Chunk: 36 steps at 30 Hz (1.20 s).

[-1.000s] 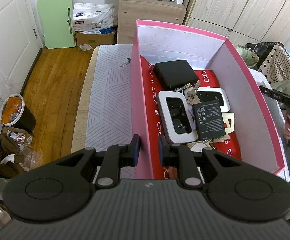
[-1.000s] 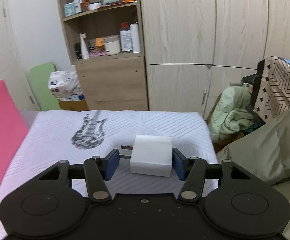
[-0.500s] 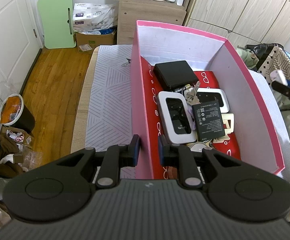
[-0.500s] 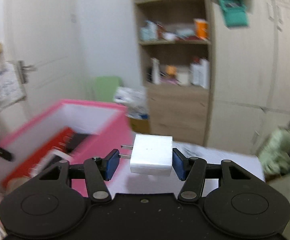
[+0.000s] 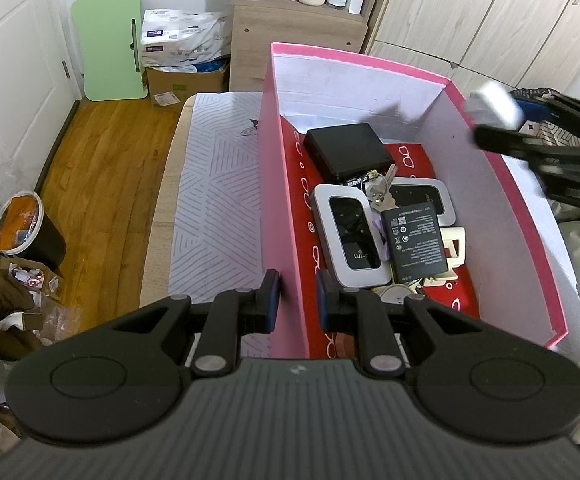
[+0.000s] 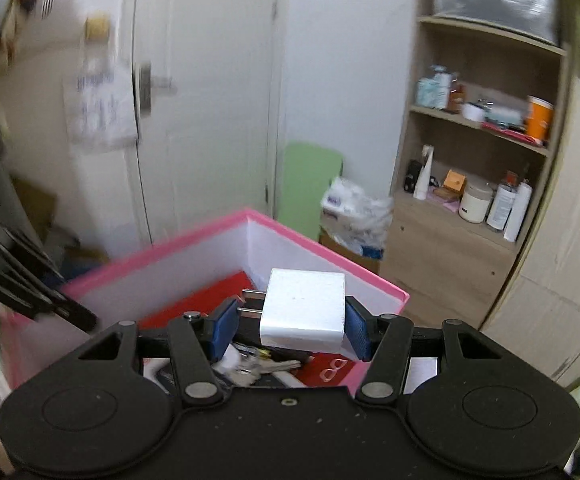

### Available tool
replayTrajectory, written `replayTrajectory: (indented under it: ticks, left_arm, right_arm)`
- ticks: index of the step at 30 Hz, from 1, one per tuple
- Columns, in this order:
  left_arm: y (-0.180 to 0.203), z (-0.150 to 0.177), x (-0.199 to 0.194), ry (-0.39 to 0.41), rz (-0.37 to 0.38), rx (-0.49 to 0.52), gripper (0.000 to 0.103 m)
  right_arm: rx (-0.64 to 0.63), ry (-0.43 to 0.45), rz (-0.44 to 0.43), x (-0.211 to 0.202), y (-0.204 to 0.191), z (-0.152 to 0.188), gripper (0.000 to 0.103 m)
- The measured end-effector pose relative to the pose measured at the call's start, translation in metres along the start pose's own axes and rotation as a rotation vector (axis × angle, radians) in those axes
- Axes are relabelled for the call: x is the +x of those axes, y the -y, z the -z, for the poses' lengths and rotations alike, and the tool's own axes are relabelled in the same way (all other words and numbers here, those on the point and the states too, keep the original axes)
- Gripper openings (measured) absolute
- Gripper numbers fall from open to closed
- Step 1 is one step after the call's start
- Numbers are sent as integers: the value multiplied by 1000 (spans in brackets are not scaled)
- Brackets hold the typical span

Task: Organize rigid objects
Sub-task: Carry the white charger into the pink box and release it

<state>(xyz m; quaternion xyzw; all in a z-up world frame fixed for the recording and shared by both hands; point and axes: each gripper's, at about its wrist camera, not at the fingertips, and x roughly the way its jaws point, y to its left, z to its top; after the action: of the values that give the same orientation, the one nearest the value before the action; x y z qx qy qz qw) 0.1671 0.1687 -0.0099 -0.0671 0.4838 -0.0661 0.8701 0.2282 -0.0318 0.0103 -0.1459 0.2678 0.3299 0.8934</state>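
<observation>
Left wrist view: left gripper (image 5: 297, 295) is pinched onto the near wall of the pink box (image 5: 279, 216), steadying it — lose that hold and the box could tip. Right gripper (image 5: 502, 116) hovers over the box's far rim.

Right wrist view: fingers clamp a white wall charger (image 6: 304, 310), prongs out left, above the box — a crooked drop could land on the keys (image 6: 263, 366) inside.

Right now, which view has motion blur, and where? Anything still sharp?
Right wrist view: door and wall on the left smear badly, the pink box rim is soft, while the white charger in the right hand-held gripper stays sharp. Left wrist view: crisp throughout, except the incoming right hand-held gripper and charger at the right edge.
</observation>
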Motion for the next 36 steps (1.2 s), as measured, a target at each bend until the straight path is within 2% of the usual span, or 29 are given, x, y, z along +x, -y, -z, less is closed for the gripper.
replayTrajectory:
  ticks: [4,6,9,13,18,23,27,31,36]
  left_arm:
    - [-3,0,0,4,10,-8,17]
    - [-4,0,0,5,16,-12,17]
    - [-4,1,0,6,21,-11,17]
    - [-5,1,0,5,24,-8,17]
    - [-5,1,-1,7,20,-5,17]
    - [-3,2,-1,12,13,-9,17]
    - [-1,3,-3,19,3,-10,17]
    - [3,5,-9,35,-12,-5,17]
    - [10,8,-25,66,-33,11,17]
  right_arm:
    - [-194,-165,103,48,-13,-8,61]
    - [-272,-233,126,68,-16,-8,61]
    - [-319,-326,125,92,-17,-6,61]
    - [-346,-378,108,103,-19,-1,61]
    - [-349,-332,158,91,-27,-3,66]
    - [-222,-210,169,46,-19,-7,68]
    - [-46,-127,131,7,-4,-8,68]
    - [135,-57,34,-28,8,-3,69]
    - [282,-7,-61,-48,14,0,69]
